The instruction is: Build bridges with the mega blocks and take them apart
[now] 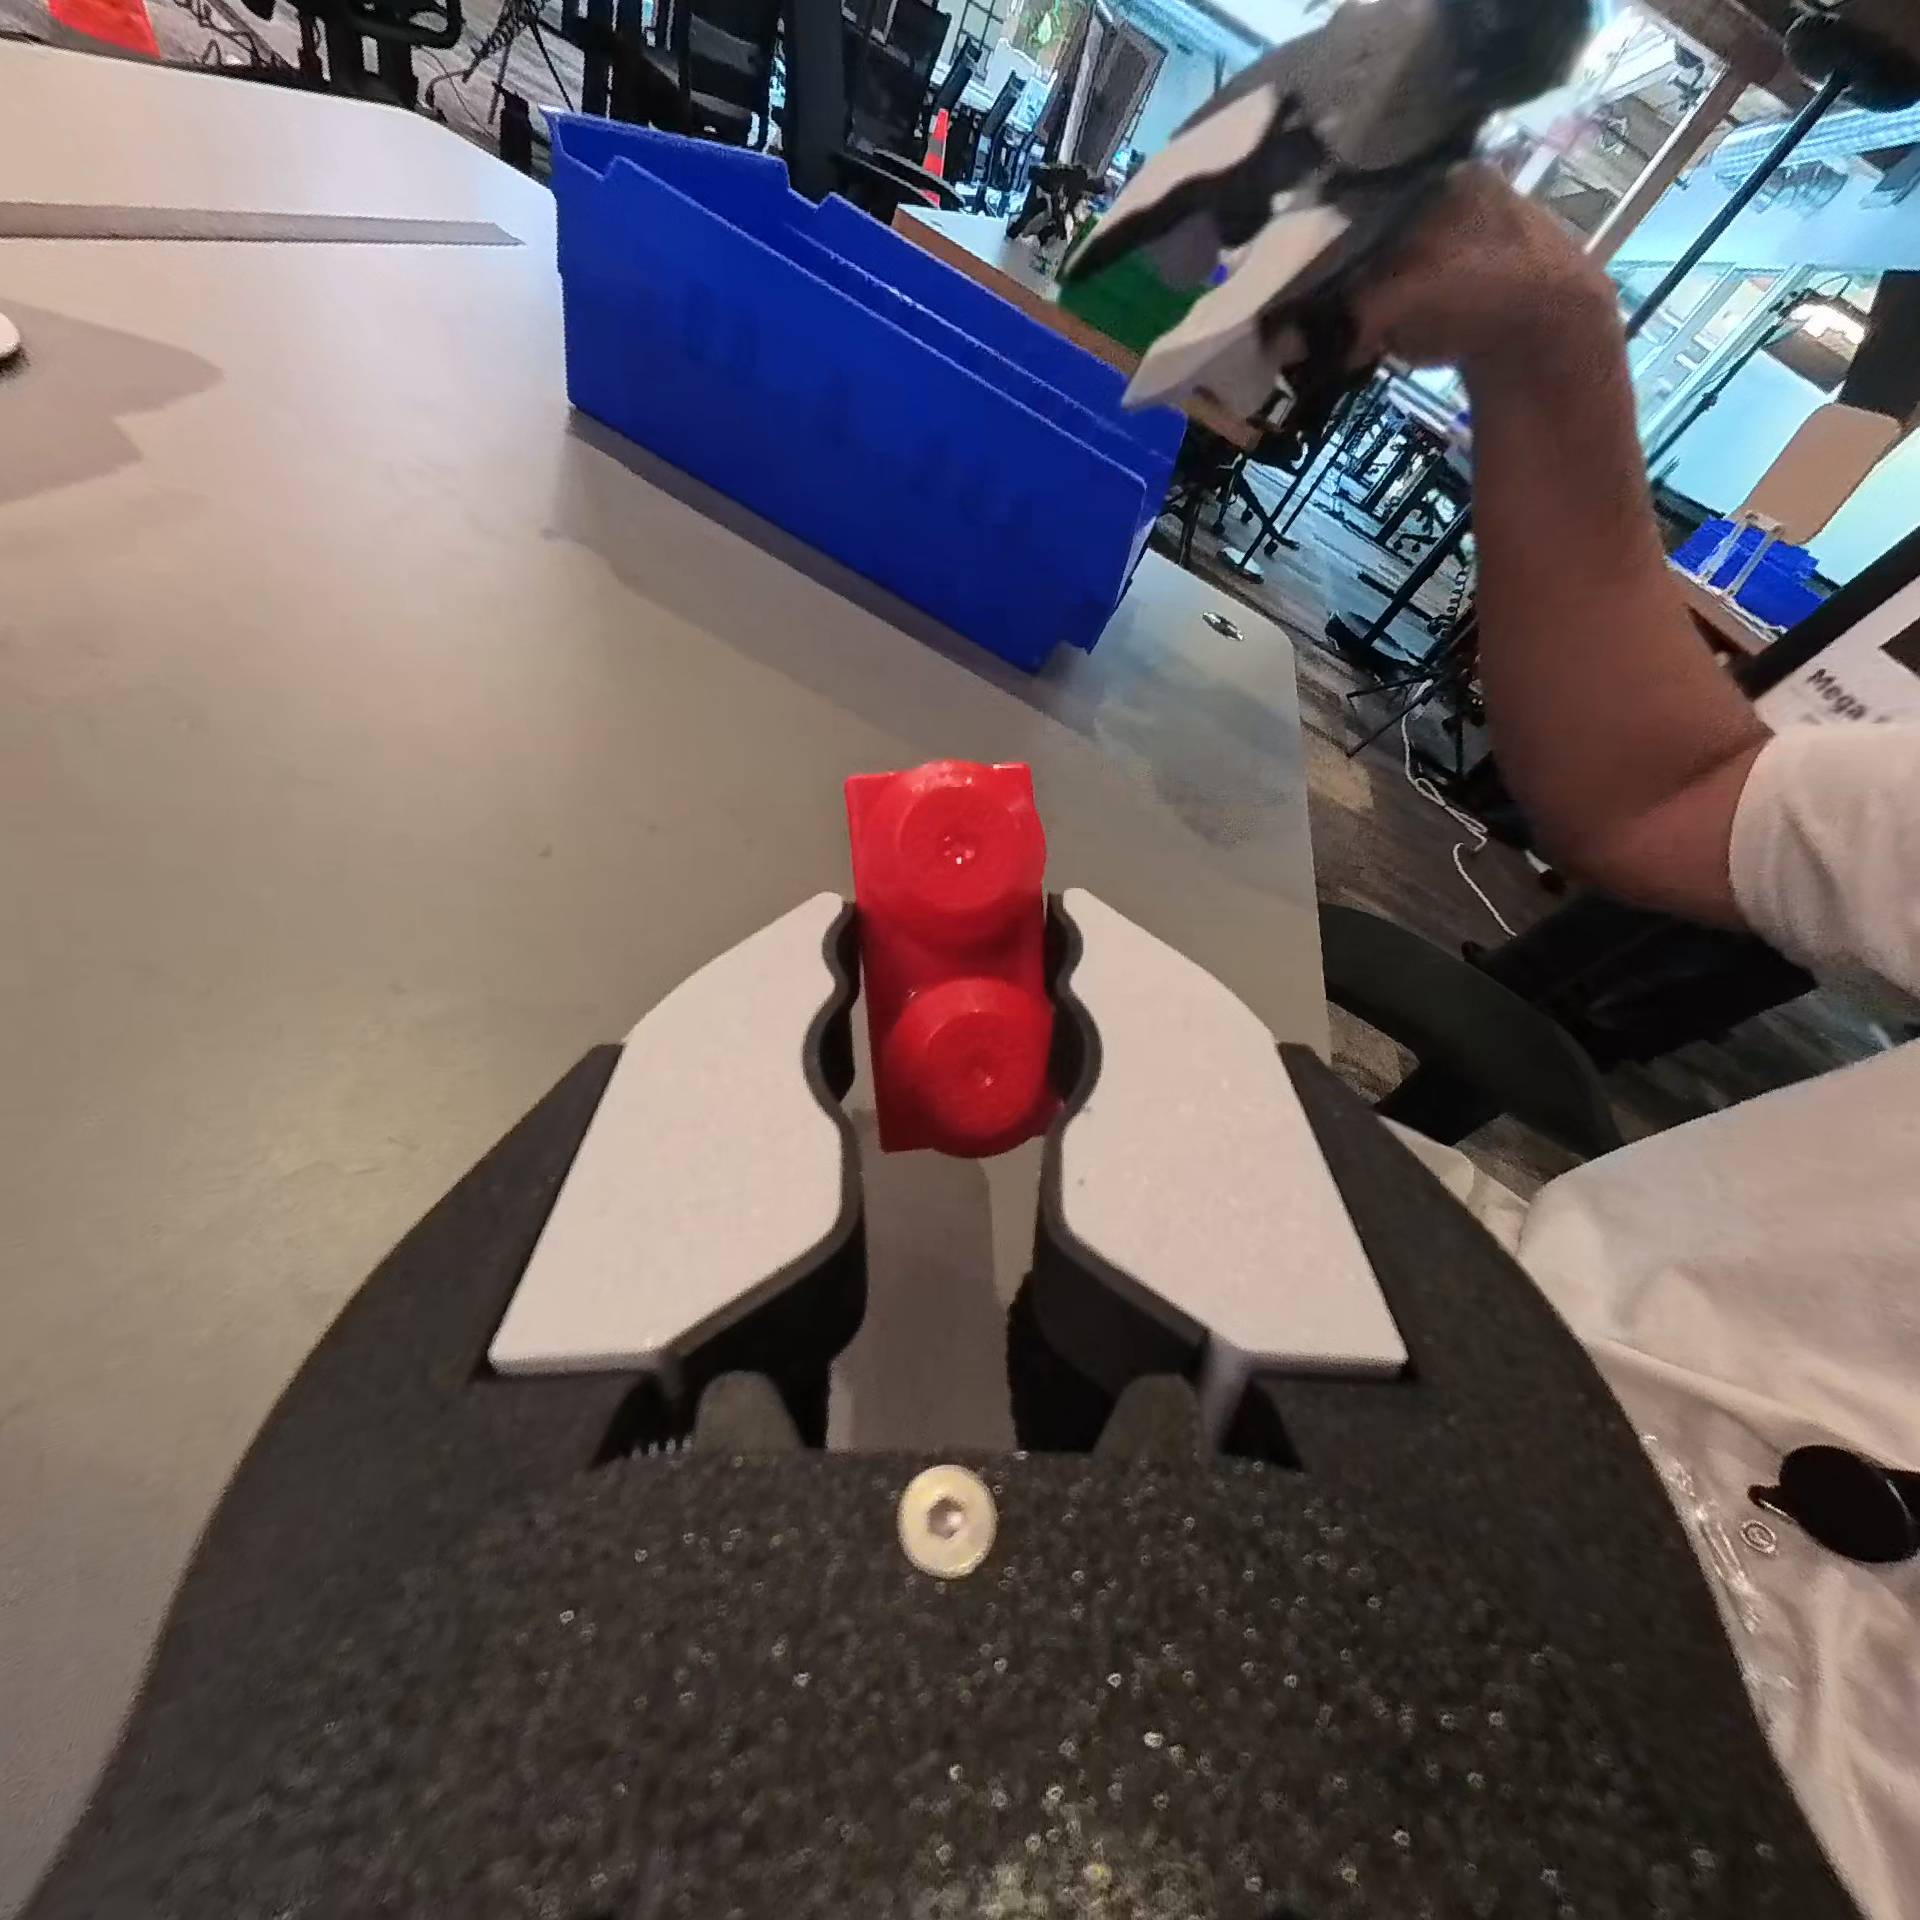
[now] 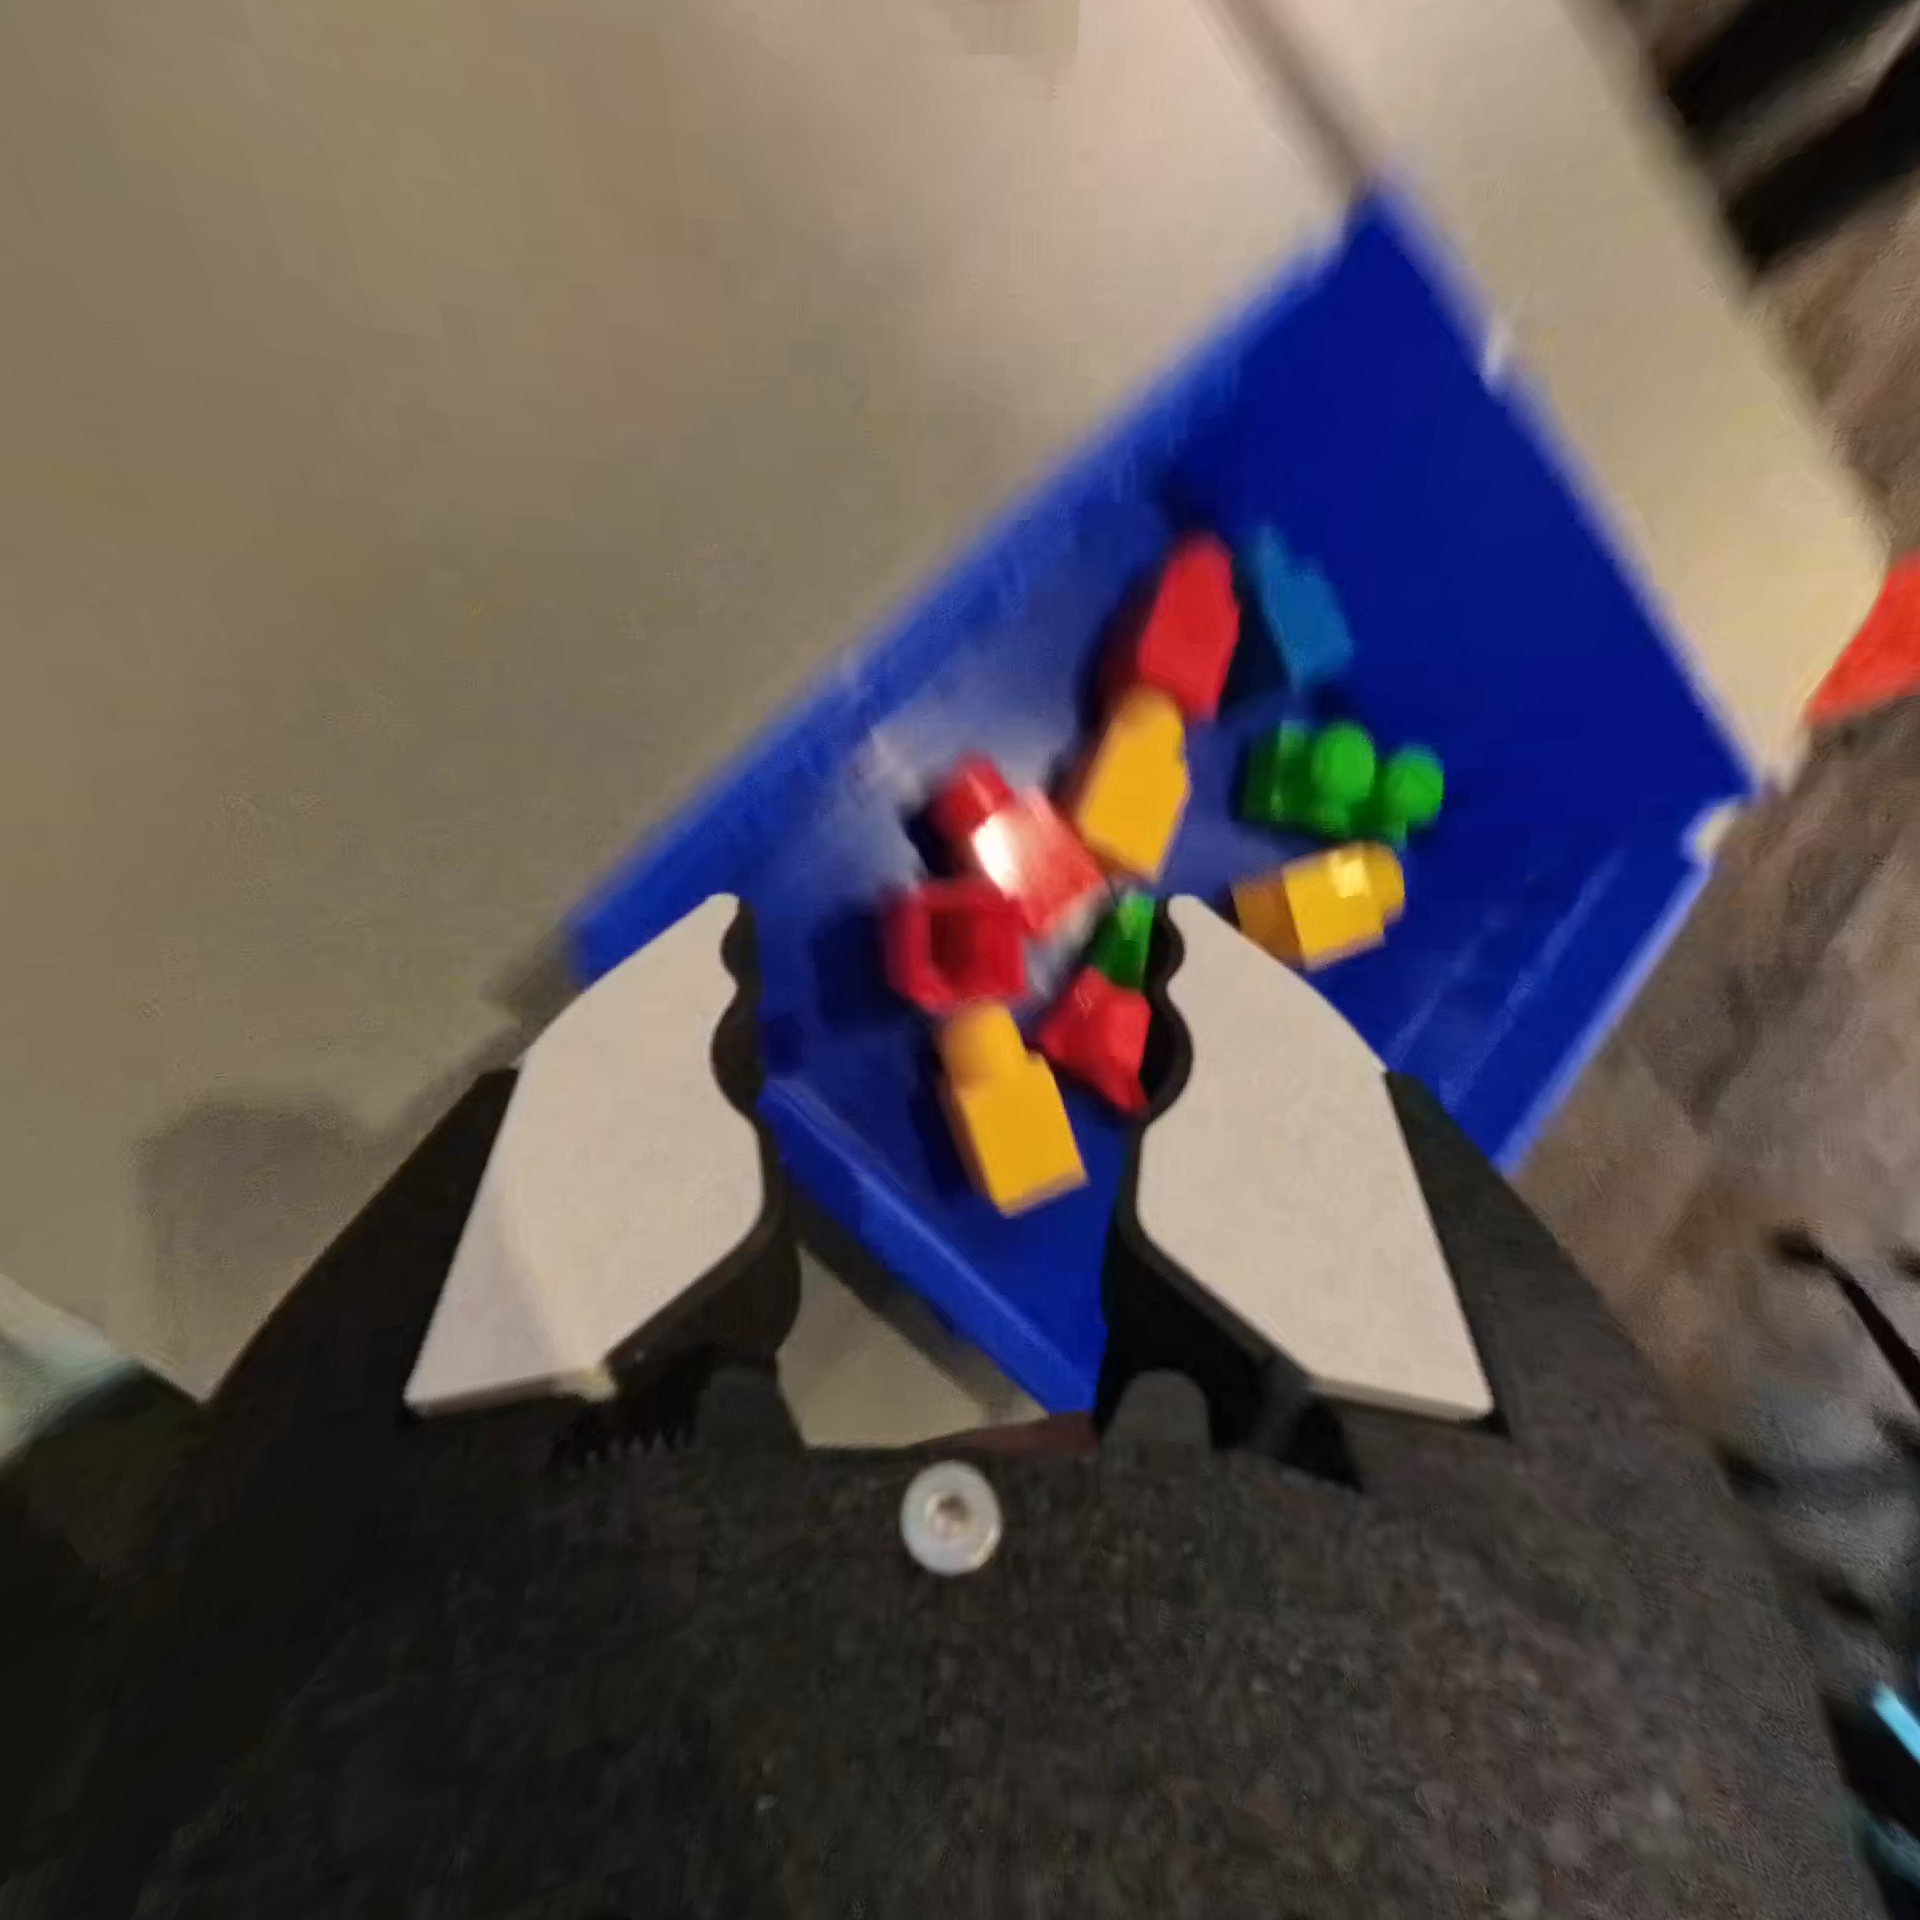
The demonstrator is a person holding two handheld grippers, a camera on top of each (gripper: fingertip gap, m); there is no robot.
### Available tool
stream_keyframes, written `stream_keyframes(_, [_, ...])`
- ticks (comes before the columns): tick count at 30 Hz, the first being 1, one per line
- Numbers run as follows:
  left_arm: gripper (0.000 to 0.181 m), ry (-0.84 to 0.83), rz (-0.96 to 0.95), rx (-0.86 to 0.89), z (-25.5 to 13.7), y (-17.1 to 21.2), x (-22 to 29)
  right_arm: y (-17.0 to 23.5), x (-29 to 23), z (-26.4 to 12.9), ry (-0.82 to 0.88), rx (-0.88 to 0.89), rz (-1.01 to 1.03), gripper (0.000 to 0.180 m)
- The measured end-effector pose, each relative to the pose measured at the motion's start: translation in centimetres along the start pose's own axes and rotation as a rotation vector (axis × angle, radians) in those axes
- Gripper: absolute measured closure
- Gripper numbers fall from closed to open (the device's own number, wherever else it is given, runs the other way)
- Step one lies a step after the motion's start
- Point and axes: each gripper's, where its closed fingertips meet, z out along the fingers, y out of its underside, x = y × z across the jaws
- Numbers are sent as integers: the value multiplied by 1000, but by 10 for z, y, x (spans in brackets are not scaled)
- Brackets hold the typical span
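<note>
The left gripper clamps a red two-stud block by its flat long sides. Rigid, light, smooth plastic; flat faces likely grip best. The right gripper hangs spread wide over the blue bin.

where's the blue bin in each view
Left wrist view: blue bin seen from outside, upper centre, on the grey table, beyond the red block held by the left gripper.
Right wrist view: seen from above, centre right, loose blocks inside.
Shared landmark: the grey table.

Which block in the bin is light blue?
The light blue block lies at the far end of the pile in the blue bin, beside a red block. The others are red, yellow or green.
</note>
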Motion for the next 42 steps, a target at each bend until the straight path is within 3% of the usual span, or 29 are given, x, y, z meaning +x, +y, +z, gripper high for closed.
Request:
stream_keyframes(1, [148,3,-1,9,-1,-2,0,-26,-19,-14,-32,164,22,110])
stream_keyframes(5, [148,20,-12,21,-2,-5,1,-105,-149,-50,-459,742,121,116])
stream_keyframes(7, [148,27,-18,18,-2,-5,1,-114,-204,-38,-670,838,233,115])
stream_keyframes(9, [148,43,-13,8,-2,-3,3,-109,-237,-11,-743,827,272,113])
stream_keyframes(13, [148,77,4,-43,0,4,9,-86,-264,24,-732,688,203,116])
stream_keyframes(15, [148,125,26,-85,3,6,17,-89,-263,24,-705,694,155,122])
stream_keyframes(19, [148,275,105,-178,3,-11,48,-103,-275,39,-738,595,17,117])
stream_keyframes(22, [148,280,202,-296,7,-18,61,-121,-288,43,-817,578,-25,113])
stream_keyframes(23, [148,270,227,-334,9,-18,62,-125,-293,41,-847,580,-38,115])
stream_keyframes(25, [148,270,250,-368,11,-19,65,-127,-296,47,-829,566,-81,140])
stream_keyframes(30, [148,245,329,-437,8,-15,66,-126,-299,50,-822,607,-133,143])
stream_keyframes(38, [148,138,438,-562,2,2,56,-111,-296,64,-703,520,-267,143])
stream_keyframes(41, [148,121,440,-560,-7,-5,55,-81,-271,99,-466,333,-402,144])
stream_keyframes(42, [148,112,434,-538,-14,-13,55,-77,-268,100,-460,344,-387,144])
